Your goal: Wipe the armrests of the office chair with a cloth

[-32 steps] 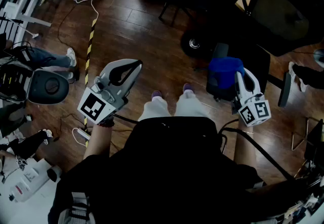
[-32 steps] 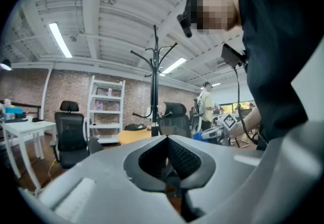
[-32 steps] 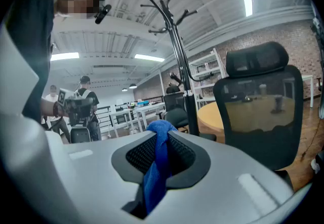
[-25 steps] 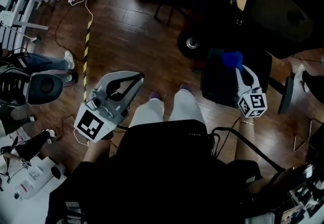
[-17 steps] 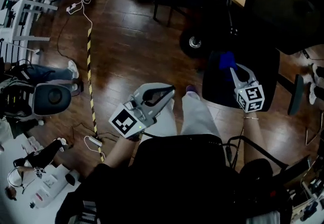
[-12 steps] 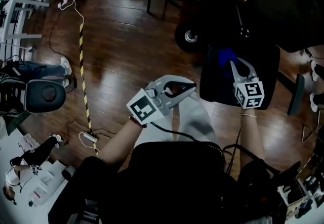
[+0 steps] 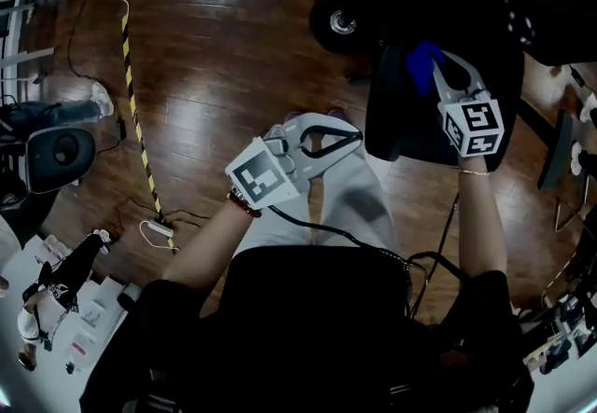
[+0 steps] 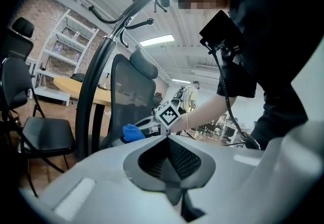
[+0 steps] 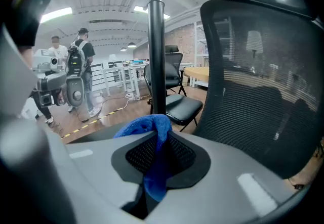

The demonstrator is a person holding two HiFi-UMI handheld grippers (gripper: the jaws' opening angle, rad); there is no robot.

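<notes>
Right gripper (image 7: 437,68) (image 9: 161,134): jaws pinched on the blue cloth (image 7: 422,57) (image 8: 132,132) (image 9: 152,129). In its own view the cloth bunches just ahead of the tips, and a tail hangs back down between the pads toward the camera. I see this gripper held above the black seat of the office chair (image 7: 399,117) (image 8: 129,91) (image 9: 253,91). The mesh backrest fills the space ahead of it and to its right. A dark padded bar, which I take for an armrest (image 7: 557,148), lies off to this gripper's right, well apart from the cloth.

Left gripper (image 7: 357,133) (image 8: 167,138): jaws pressed together tip to tip, nothing between them. It sits over the person's lap, to the left of the right gripper and pointed toward it. Straight ahead of it I see the right gripper's marker cube, the cloth and the chair's backrest.

Surroundings: a coat stand pole (image 9: 157,41) rises ahead of the right gripper, a little left of centre, with a black folding chair (image 9: 181,104) beyond it. The wood floor (image 7: 215,75) carries a yellow-and-black striped tape line (image 7: 135,127), well off the left gripper's left side.
</notes>
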